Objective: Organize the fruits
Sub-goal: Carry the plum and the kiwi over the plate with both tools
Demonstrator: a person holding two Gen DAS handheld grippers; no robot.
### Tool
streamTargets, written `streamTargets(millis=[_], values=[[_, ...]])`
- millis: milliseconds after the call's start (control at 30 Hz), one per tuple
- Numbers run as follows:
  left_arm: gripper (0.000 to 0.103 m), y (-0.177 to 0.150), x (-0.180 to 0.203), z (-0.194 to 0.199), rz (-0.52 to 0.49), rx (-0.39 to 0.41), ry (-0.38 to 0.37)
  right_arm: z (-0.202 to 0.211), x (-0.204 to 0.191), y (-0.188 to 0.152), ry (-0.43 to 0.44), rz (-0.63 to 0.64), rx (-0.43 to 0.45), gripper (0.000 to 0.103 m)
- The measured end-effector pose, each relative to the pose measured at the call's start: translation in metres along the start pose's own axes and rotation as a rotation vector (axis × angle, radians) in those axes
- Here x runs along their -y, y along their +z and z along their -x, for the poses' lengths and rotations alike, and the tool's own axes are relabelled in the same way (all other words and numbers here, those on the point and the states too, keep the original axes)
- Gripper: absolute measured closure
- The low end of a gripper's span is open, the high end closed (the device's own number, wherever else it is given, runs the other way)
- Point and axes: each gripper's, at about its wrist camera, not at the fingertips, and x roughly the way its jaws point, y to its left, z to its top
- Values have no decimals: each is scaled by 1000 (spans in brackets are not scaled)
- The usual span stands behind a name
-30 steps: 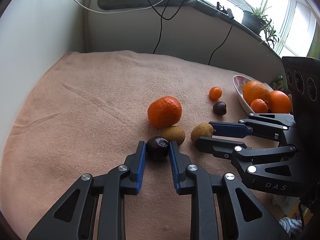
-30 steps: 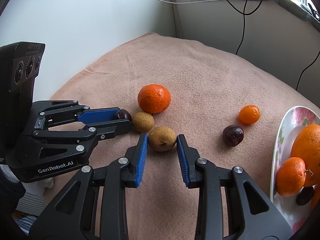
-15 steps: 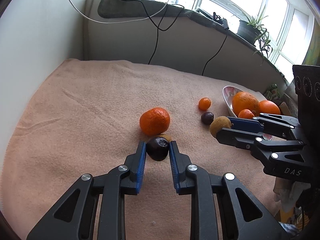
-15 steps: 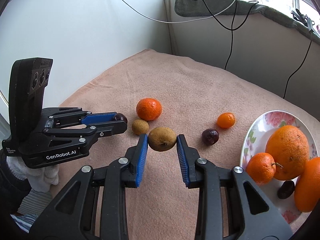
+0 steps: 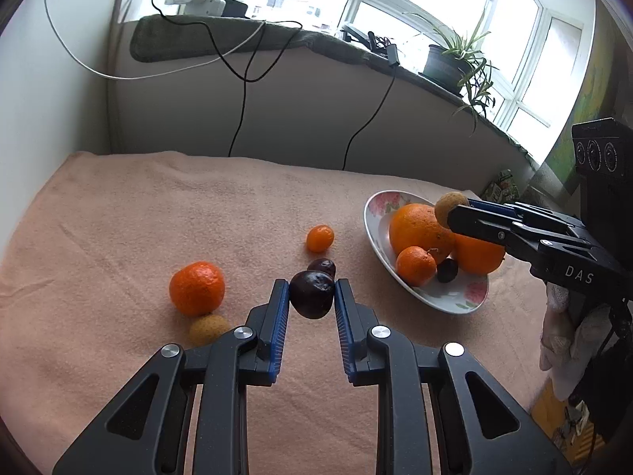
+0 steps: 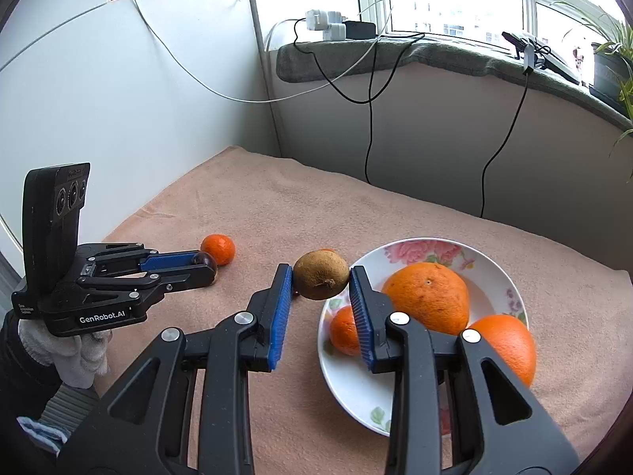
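My left gripper [image 5: 311,295] is shut on a dark plum [image 5: 311,293] and holds it above the peach cloth. My right gripper [image 6: 321,281] is shut on a brown kiwi [image 6: 321,280], lifted beside the left rim of the floral plate [image 6: 431,249]. On the plate lie a big orange [image 6: 429,301], two smaller oranges and a dark plum [image 5: 447,270]. On the cloth remain a mandarin [image 5: 197,288], a second kiwi [image 5: 207,328], a small mandarin [image 5: 319,238] and another dark plum [image 5: 322,266].
The peach cloth [image 5: 158,213] covers the table, with walls at the left and back. Cables [image 5: 241,91] hang from the windowsill, where a potted plant [image 5: 455,63] stands. A gloved hand [image 6: 67,352] holds the left gripper.
Both grippers have lifted their fruit off the cloth. The right one carried the kiwi up and over to the plate; the left rose with the plum and swung toward the plate.
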Motion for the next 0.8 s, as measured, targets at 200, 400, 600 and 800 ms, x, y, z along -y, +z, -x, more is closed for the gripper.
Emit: streamTargets(millis=[200, 400, 600, 800], values=[[81, 5, 38, -11, -43, -3, -65, 11, 38, 3, -52, -48, 7, 72], [81, 7, 72, -21, -86, -12, -117, 12, 67, 4, -77, -88, 2, 72], [81, 6, 100, -31, -132, -27, -147, 5, 88, 2, -90, -126, -17, 72], [81, 3, 116, -42, -153, -49, -161, 1, 97, 1, -92, -139, -27, 72]])
